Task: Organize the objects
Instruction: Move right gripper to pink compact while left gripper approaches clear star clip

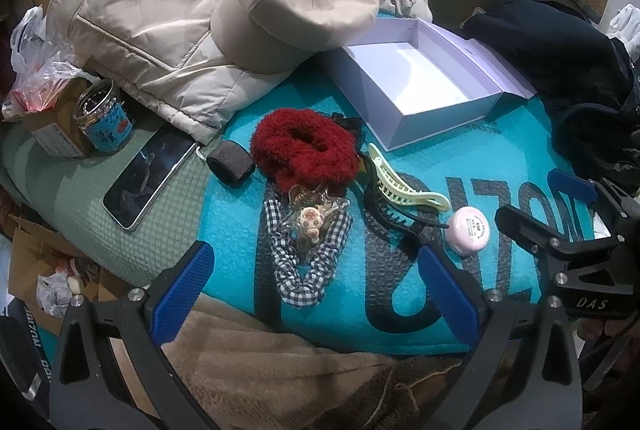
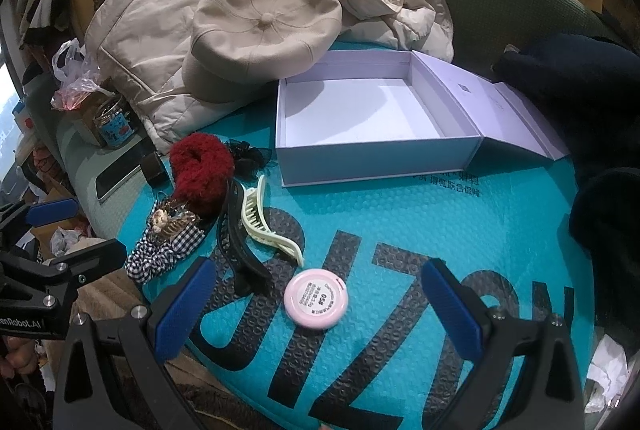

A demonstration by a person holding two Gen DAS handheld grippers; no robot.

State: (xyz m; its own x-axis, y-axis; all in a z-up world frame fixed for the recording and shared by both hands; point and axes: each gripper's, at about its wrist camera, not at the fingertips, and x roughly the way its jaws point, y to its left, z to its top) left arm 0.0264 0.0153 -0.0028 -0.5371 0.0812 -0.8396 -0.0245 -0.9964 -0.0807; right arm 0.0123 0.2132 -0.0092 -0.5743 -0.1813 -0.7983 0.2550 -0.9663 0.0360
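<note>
The white box (image 2: 360,118) sits open on the blue mat (image 2: 400,214), and nothing is inside it yet. So the tidy-up job looks like it is only at the start. All the small things lie in a bunch on the mat, to the left of the box. There is a fluffy red scrunchie (image 1: 306,150), a checked scrunchie (image 1: 308,262) with a little toy charm (image 1: 312,224) on top of it, a pale yellow hair clip (image 1: 404,186) touching a black hair clip (image 1: 396,222), and a small black lace piece (image 2: 248,154) just beside the red one. A round pink case (image 2: 316,299) lies by itself, a bit apart from the clips. The left gripper (image 1: 316,290) is spread wide and holds nothing; it hangs over the checked scrunchie. The right gripper (image 2: 320,314) is spread wide too and holds nothing, and the pink case sits between its two fingers. I think the pink case may be the first thing to go in the box. Every small thing is still left to put away.
</note>
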